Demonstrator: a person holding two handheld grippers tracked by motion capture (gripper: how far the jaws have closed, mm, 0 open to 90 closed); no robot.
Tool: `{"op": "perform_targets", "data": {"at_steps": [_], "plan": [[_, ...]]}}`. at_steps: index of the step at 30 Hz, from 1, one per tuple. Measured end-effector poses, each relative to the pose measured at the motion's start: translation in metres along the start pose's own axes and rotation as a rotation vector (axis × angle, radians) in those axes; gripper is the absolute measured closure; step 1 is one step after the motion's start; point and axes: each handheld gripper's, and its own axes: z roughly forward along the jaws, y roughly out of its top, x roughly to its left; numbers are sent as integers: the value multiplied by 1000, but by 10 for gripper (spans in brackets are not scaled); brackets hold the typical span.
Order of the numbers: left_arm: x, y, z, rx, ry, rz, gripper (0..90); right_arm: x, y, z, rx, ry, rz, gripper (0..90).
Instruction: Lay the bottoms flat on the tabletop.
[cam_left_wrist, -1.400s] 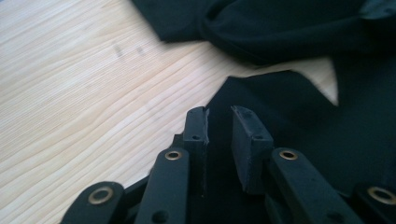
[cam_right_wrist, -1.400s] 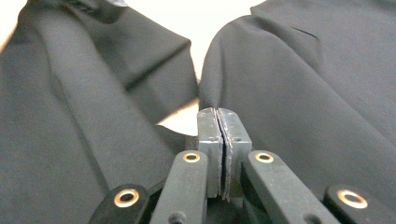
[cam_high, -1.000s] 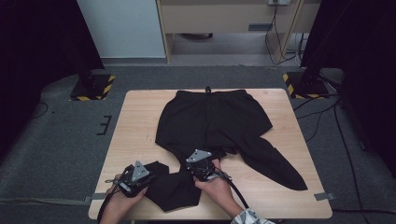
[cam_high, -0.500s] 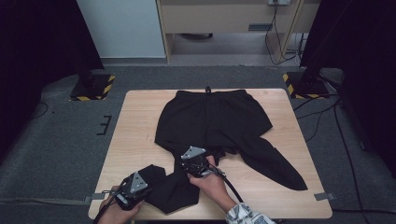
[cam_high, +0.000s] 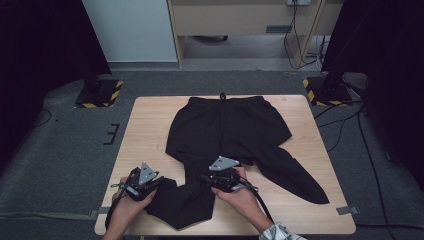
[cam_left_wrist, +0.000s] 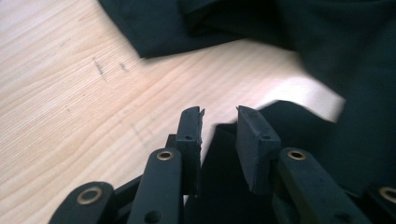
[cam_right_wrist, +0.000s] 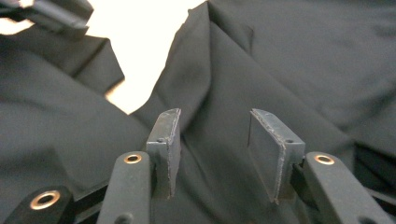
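Black trousers (cam_high: 225, 131) lie flat on a light wooden table (cam_high: 150, 125), waistband at the far side. One leg runs out to the front right; the other is folded toward the front left. At that folded leg's left edge my left gripper (cam_high: 156, 181) is open. In the left gripper view its jaws (cam_left_wrist: 219, 116) straddle the cloth's edge (cam_left_wrist: 303, 140), with bare wood to the left. My right gripper (cam_high: 212, 179) rests on the same leg further right. In the right gripper view it (cam_right_wrist: 215, 116) stands wide open over a raised crease in the fabric (cam_right_wrist: 219, 60).
Two stands with yellow-black striped bases sit on the grey floor beyond the table's far corners, one left (cam_high: 100, 92) and one right (cam_high: 327, 90). Cables (cam_high: 350, 125) trail at the right. Bare tabletop shows along the left side and front right.
The right gripper has shifted a little to the right on the folded leg. The left gripper has edged forward to the cloth's edge. The trousers lie much as before.
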Motion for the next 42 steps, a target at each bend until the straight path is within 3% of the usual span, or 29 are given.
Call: {"op": "perform_targets", "data": {"at_steps": [4,6,8,18,22,24,26,29,31,37,42], "plan": [[10,-5,10,20,-1,-14,681,-4,-16,-11,12,8,-5,549],[14,-10,13,36,-25,-40,663,-5,-22,-14,22,15,-5,555],[14,-14,14,55,-30,-36,670,-6,-27,-14,34,25,-5,555],[13,-32,-12,133,14,-24,781,1,-33,3,63,50,-28,516],[18,-43,-25,162,45,-67,781,3,-30,8,59,49,-40,507],[25,-45,-27,135,58,-104,754,4,-28,10,59,55,-45,504],[28,-39,-27,67,31,-140,723,4,-27,12,59,56,-40,499],[23,-17,-24,-22,-13,-142,673,3,-25,9,61,52,-48,496],[17,-2,-17,-48,-45,-133,653,1,-24,2,52,47,-40,496],[-2,27,13,-39,-126,-79,574,-11,-25,-17,40,8,-23,502],[-10,39,33,-23,-167,-62,558,-25,-37,-38,18,-25,2,644]]}}
